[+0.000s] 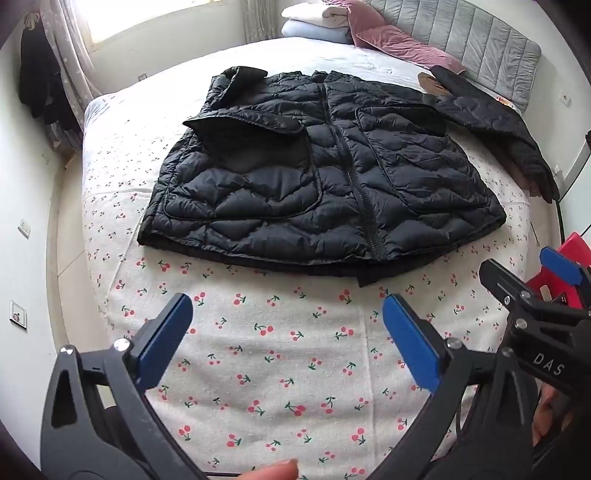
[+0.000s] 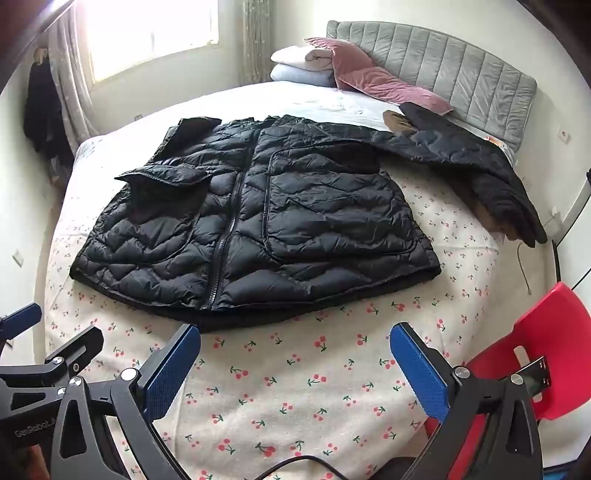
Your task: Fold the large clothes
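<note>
cherry-print bed, foot edge: black puffer jacket mid-bed, one sleeve outflung toward headboard; my left claw and right claw wide, empty; pinch that cuff first, fold inward.

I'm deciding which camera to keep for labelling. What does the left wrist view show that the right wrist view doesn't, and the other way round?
Only the left wrist view shows the open left claw whole, the wall switches beside the bed, and a fingertip at the bottom edge. Only the right wrist view shows the open right claw whole, most of the red chair and the bright window. Both show the black puffer jacket on the cherry-print sheet, one sleeve folded in, the other stretched toward the grey headboard.
</note>
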A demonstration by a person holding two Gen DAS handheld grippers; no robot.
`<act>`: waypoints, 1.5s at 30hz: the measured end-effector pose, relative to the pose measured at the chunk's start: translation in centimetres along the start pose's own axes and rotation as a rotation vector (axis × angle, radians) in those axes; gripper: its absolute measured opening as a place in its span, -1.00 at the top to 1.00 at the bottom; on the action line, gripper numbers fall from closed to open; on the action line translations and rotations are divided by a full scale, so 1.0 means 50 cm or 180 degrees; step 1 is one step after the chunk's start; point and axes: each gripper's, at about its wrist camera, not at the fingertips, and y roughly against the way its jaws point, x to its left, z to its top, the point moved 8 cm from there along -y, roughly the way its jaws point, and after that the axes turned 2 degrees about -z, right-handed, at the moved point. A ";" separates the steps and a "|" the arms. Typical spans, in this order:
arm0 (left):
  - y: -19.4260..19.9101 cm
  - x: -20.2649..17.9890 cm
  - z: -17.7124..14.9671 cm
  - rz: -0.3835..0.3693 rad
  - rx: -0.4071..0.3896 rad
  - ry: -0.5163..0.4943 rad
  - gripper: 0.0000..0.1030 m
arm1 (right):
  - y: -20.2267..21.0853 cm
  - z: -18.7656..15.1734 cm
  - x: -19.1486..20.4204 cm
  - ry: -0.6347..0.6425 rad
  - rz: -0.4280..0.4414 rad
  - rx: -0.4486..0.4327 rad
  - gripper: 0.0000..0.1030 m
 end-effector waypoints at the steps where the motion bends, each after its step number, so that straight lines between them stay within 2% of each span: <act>1: 0.000 0.000 0.000 0.0000 0.0001 0.0011 -0.99 | 0.000 -0.001 -0.001 0.0003 -0.0001 0.0002 -1.00; 2: -0.001 -0.001 -0.001 -0.0040 0.0022 0.0032 -0.99 | -0.002 -0.002 0.000 0.0014 -0.0016 0.0066 -1.00; 6: 0.010 -0.012 -0.006 -0.0014 -0.0003 0.0041 -0.99 | -0.001 0.002 -0.002 0.0003 -0.0005 0.0035 -1.00; 11: 0.011 -0.005 -0.007 -0.0136 0.0036 0.0052 -0.99 | 0.006 -0.007 0.005 0.0038 -0.0013 0.0059 -1.00; 45: 0.007 0.009 -0.011 -0.0138 0.0058 0.0076 -0.99 | -0.001 -0.002 0.007 0.0072 0.0005 0.0066 -1.00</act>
